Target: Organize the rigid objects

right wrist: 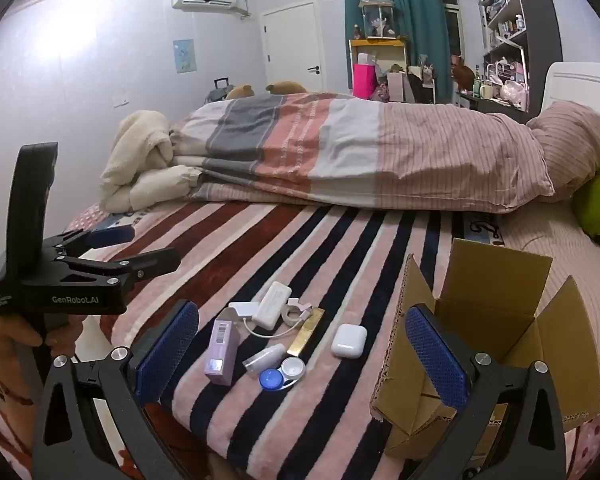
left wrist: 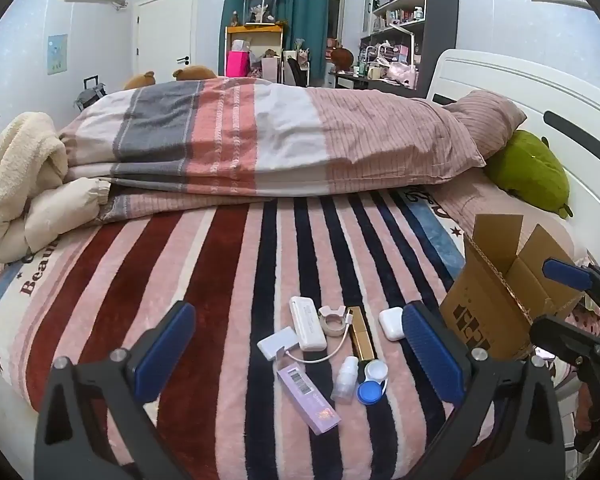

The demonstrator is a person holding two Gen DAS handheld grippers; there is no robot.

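Note:
Small items lie in a cluster on the striped blanket: a white power bank (left wrist: 308, 323) (right wrist: 271, 304), a white adapter with cable (left wrist: 278, 343), a gold bar-shaped case (left wrist: 360, 333) (right wrist: 307, 335), a white earbud case (left wrist: 391, 322) (right wrist: 349, 340), a purple carton (left wrist: 308, 398) (right wrist: 220, 352), a small clear bottle (left wrist: 345, 379) (right wrist: 263, 357) and a blue-and-white lens case (left wrist: 372, 382) (right wrist: 283, 373). An open cardboard box (left wrist: 500, 292) (right wrist: 488, 332) stands to their right. My left gripper (left wrist: 300, 352) is open and empty, just short of the cluster. My right gripper (right wrist: 302, 356) is open and empty, near the cluster and box.
A folded striped duvet (left wrist: 260, 140) and pillow (left wrist: 488, 120) lie across the far half of the bed. A green plush (left wrist: 528, 172) sits by the white headboard (left wrist: 540, 92). A cream blanket (left wrist: 24, 176) is bunched at the left. The bed's near edge is just below the items.

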